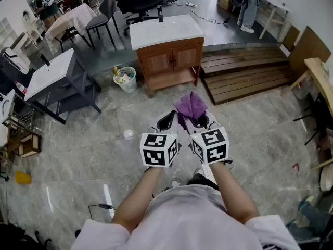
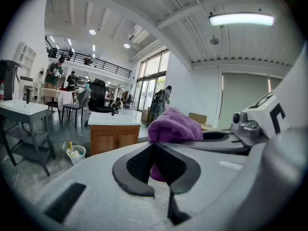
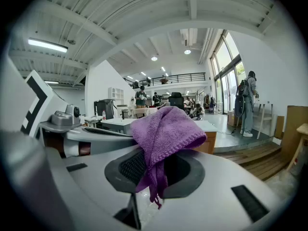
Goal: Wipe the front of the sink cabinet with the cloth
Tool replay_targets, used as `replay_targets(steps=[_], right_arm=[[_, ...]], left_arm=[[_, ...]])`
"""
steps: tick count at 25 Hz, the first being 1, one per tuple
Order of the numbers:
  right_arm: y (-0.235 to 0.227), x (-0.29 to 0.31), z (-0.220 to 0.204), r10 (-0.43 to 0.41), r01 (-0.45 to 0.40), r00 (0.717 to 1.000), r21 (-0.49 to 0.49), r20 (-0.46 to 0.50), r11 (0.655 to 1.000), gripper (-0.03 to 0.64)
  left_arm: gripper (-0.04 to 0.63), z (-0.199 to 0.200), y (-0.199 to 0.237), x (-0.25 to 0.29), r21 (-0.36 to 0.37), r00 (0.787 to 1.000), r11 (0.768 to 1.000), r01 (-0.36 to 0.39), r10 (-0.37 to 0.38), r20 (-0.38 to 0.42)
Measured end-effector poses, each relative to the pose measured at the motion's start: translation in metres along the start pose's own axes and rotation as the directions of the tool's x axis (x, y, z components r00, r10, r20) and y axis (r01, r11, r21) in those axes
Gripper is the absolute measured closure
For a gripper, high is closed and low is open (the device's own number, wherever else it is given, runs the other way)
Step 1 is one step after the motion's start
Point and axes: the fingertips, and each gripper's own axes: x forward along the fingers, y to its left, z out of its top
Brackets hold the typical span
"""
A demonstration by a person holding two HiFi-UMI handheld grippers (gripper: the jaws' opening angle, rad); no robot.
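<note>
The sink cabinet (image 1: pixel 169 59) is wooden with two doors and a white basin top; it stands on the floor a couple of steps ahead of me. It also shows small in the left gripper view (image 2: pixel 115 134). My right gripper (image 1: pixel 200 120) is shut on a purple cloth (image 1: pixel 191 105), which bunches over its jaws (image 3: pixel 161 134) and hangs down between them. Close beside it on the left, my left gripper (image 1: pixel 167 120) has its jaw tips together with nothing of its own held; the cloth (image 2: pixel 174 126) shows just behind them. Both grippers hang in the air, well short of the cabinet.
A small white waste bin (image 1: pixel 125 79) stands left of the cabinet. Wooden steps (image 1: pixel 244 74) lie to its right. A grey stand with a white basin (image 1: pixel 52 77) is at the left, a wooden table edge (image 1: pixel 318 74) at the right. A person (image 1: pixel 248 4) stands far back.
</note>
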Motion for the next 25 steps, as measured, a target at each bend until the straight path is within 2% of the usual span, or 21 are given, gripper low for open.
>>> replay_targets(steps=[13, 20, 25], right_arm=[[-0.008, 0.031, -0.006, 0.007, -0.006, 1.000, 0.018, -0.018, 1.000, 0.540], [-0.044, 0.075, -0.010, 0.023, -0.022, 0.999, 0.039, -0.031, 0.999, 0.540], [-0.086, 0.124, -0.001, 0.043, -0.041, 0.998, 0.038, -0.040, 0.998, 0.541]], left_arm=[[0.589, -0.001, 0.020, 0.025, -0.009, 1.000, 1.000, 0.015, -0.015, -0.024], [0.589, 0.001, 0.040, 0.077, -0.021, 0.999, 1.000, 0.006, -0.007, -0.046], [0.589, 0.020, 0.064, 0.135, -0.024, 0.999, 1.000, -0.012, 0.010, -0.052]])
